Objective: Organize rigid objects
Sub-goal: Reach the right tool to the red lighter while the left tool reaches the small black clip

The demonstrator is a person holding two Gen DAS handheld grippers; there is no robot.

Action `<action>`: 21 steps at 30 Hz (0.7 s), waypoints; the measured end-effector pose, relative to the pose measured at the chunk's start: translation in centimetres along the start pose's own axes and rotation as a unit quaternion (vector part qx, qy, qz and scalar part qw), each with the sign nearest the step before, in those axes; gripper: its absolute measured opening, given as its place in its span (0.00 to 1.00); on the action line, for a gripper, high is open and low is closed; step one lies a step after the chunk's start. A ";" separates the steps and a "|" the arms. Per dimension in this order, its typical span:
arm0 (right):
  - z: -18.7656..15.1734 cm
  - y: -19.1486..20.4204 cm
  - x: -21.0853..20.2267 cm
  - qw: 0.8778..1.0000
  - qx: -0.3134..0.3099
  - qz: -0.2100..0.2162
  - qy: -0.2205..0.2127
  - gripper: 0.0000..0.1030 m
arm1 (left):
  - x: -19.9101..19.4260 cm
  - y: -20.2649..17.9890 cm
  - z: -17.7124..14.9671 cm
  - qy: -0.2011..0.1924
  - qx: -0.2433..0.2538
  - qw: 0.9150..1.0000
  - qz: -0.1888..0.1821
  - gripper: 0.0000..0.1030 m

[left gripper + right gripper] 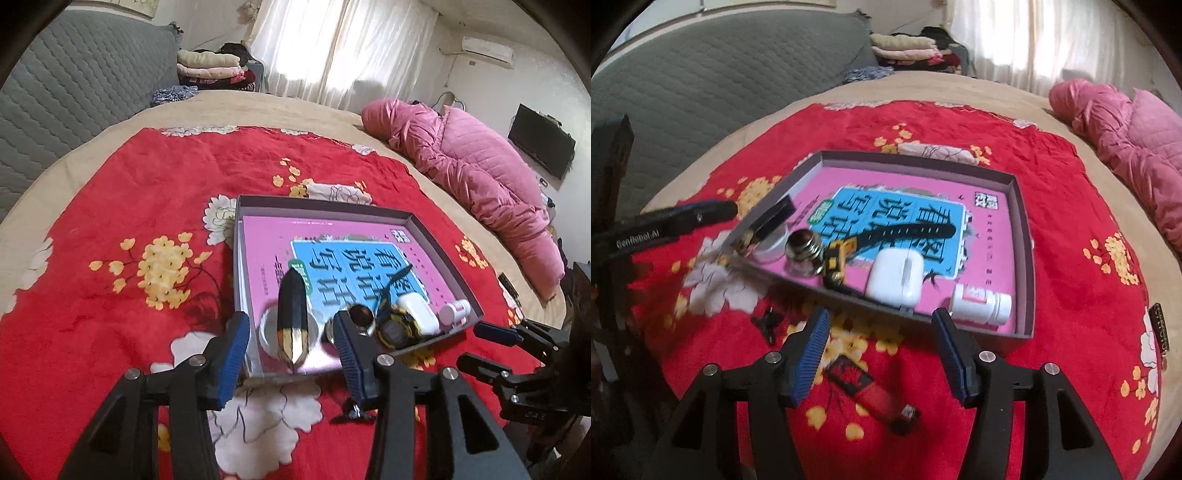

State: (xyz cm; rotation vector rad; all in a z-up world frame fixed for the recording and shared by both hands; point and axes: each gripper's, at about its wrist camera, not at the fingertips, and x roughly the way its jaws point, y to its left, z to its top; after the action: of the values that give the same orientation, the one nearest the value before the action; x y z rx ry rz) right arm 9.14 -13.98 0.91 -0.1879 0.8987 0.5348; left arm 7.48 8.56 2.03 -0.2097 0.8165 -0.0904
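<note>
A shallow grey cardboard box on a red floral blanket holds a pink book, white charger and white bottle. Near it, the left gripper and right gripper both hang half open, gripping nothing.

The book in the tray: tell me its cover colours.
The book has a pink cover with a light blue panel bearing dark characters; the right wrist view shows it best.

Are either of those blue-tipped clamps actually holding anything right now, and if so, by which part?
Nothing is held. The left hand-held gripper stands open above the black-and-gold object lying in the tray; the right hand-held gripper is open and empty.
</note>
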 end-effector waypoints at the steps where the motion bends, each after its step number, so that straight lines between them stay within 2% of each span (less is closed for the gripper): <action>1: -0.2 0.1 -0.1 1.000 -0.002 0.002 0.002 0.58 | -0.2 -0.2 -0.2 0.003 0.002 1.000 -0.002 0.45; 10: -2.8 0.9 0.2 0.999 -0.022 0.020 0.019 0.58 | -0.6 -2.8 -2.2 0.037 0.026 0.999 -0.017 0.45; 15: -4.4 1.7 1.1 0.998 -0.059 0.006 0.029 0.58 | 0.3 -3.4 -4.1 0.073 0.023 0.997 -0.027 0.45; 21: -4.9 1.6 1.9 0.997 -0.071 0.005 0.033 0.58 | 1.2 -3.8 -5.5 0.103 0.015 0.994 -0.037 0.45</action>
State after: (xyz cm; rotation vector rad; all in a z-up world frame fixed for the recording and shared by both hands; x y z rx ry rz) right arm 5.90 -13.69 -3.50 -0.3325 0.9256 0.6045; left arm 4.31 3.78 -1.67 -0.2038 1.0120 -0.1970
